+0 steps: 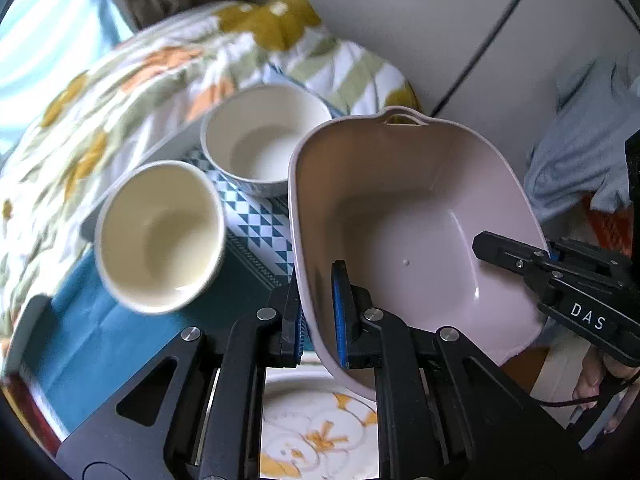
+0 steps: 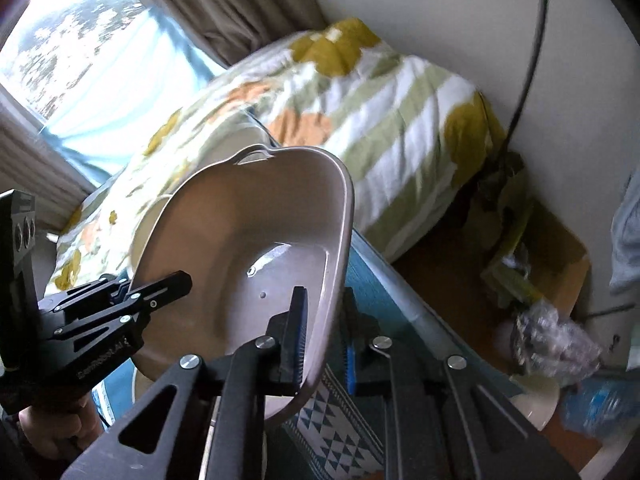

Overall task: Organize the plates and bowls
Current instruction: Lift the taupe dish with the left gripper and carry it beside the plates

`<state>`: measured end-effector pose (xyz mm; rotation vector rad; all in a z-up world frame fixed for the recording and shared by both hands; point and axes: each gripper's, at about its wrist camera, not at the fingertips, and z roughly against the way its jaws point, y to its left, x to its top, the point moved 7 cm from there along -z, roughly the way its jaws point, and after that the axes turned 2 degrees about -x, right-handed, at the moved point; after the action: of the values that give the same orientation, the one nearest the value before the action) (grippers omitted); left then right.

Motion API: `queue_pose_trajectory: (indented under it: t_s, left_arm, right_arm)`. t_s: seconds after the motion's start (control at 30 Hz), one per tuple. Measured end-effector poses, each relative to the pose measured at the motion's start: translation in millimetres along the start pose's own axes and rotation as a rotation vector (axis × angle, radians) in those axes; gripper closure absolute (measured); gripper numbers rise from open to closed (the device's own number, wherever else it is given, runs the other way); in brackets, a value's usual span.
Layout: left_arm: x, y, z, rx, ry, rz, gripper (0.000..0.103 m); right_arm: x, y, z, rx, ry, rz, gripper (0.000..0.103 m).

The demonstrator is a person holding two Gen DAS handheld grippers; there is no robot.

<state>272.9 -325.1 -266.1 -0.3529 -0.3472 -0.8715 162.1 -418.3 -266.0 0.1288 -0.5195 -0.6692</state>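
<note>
A pale pink plastic basin (image 1: 400, 220) with a handle slot hangs tilted between both grippers. My left gripper (image 1: 318, 300) is shut on its near rim, one blue pad inside and one outside. My right gripper (image 1: 520, 254) clamps the opposite rim in the same way. In the right wrist view the basin (image 2: 248, 240) fills the centre, with my right gripper (image 2: 324, 320) shut on its edge and my left gripper (image 2: 148, 284) gripping the far side. Two empty cream bowls (image 1: 160, 236) (image 1: 264, 136) stand left of the basin. A flower-patterned plate (image 1: 312, 432) lies below my left gripper.
A blue and white triangle-patterned mat (image 1: 256, 220) covers the teal table top (image 1: 100, 328). A floral quilt (image 2: 360, 112) is heaped behind it by the curtains. On the floor to the right sits a cardboard box (image 2: 560, 264) with crumpled plastic and litter. A black cable (image 2: 532, 52) runs down the wall.
</note>
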Motion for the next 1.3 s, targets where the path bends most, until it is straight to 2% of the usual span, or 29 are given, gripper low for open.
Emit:
queue_pose_trajectory:
  t_s: [0.17,0.33,0.5,0.63,0.83,1.0,1.13,1.3]
  left_arm:
    - [-13,8,64,0.058,-0.123,0.124,0.093]
    - [-56,34,130,0.153,-0.225,0.294,0.093]
    - [-122,67,180,0.276,-0.265,0.458,0.093]
    - [-178,98,206,0.341,-0.264,0.576,0.093]
    - [-259,154,207,0.370,-0.216,0.685,0.093]
    - [-316,184,190,0.358,-0.166,0.719,0.093]
    - [-343,200,176,0.335,-0.139,0.707,0.093]
    - [-359,214,157,0.329,-0.121,0.681,0.093]
  right_arm:
    - [11,34,46,0.063,-0.060,0.154,0.089]
    - [1,86,75,0.166,-0.081,0.332,0.089]
    - [-32,152,85,0.285,-0.049,0.501,0.089]
    - [-77,207,80,0.365,0.008,0.615,0.088]
    - [-145,262,43,0.419,0.114,0.687,0.088]
    - [-201,288,3,0.385,0.158,0.710,0.089]
    - [-222,295,-25,0.356,0.175,0.699,0.089]
    - [-236,302,-49,0.335,0.169,0.674,0.089]
